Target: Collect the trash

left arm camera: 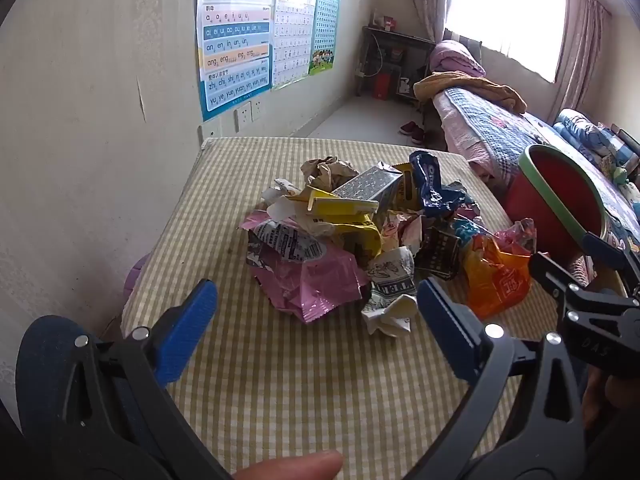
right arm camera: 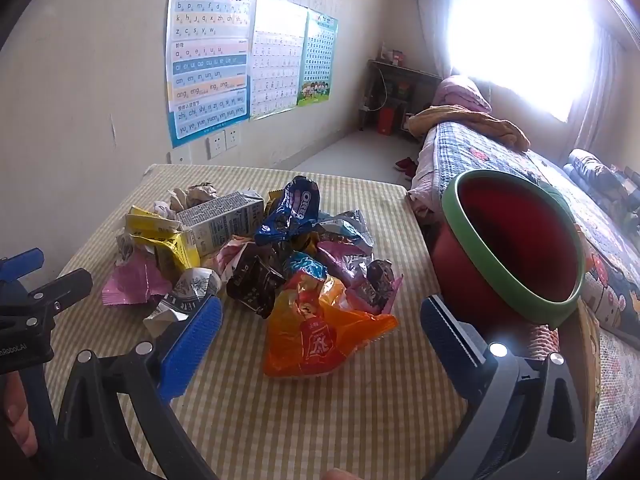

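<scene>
Right wrist view shows nothing collected yet: the trash pile (right arm camera: 256, 256) sits mid-frame on the bench (right arm camera: 360, 400), and the red bin (right arm camera: 516, 248) at right looks empty. Both the left gripper (left arm camera: 316, 312) and right gripper (right arm camera: 320, 320) hover with jaws spread, holding nothing.

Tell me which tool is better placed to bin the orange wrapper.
Right. The right tool is open with the orange wrapper between its fingers, beside the bin. The left tool faces the pink wrapper.

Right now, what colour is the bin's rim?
Green, on a red bin; rim clearest in the right wrist view.
</scene>
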Demonstrator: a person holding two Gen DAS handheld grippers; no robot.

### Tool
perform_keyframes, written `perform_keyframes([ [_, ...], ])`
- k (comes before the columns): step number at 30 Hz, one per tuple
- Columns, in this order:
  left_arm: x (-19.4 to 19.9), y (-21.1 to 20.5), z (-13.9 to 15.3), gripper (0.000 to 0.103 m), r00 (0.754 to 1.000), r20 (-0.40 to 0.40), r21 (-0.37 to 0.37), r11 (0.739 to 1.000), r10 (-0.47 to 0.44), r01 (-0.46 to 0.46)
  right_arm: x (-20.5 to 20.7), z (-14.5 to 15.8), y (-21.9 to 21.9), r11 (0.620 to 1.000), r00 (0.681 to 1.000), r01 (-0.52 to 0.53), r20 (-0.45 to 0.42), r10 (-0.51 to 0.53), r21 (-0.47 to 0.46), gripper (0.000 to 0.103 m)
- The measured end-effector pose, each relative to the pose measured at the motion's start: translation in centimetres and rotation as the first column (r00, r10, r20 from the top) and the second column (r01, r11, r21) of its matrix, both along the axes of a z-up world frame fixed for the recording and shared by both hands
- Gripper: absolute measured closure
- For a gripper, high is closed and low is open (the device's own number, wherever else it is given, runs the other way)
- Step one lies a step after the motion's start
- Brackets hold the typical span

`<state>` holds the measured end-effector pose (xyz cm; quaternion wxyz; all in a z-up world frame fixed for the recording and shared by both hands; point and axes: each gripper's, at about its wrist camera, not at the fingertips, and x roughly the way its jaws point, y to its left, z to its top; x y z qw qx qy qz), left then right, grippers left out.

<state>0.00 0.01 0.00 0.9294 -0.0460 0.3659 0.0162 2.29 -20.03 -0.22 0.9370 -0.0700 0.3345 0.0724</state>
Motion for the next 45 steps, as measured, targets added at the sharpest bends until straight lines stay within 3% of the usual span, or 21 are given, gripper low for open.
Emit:
perform_keyframes([
  [45, 0.2, -0.4, -0.3, 0.005, 1.0, 0.0, -0.007, 1.0, -0.016, 0.016, -0.4, 0.0, 0.3, 1.0, 1.0, -0.002, 0.008, 0.002, -0.003, 0.007],
])
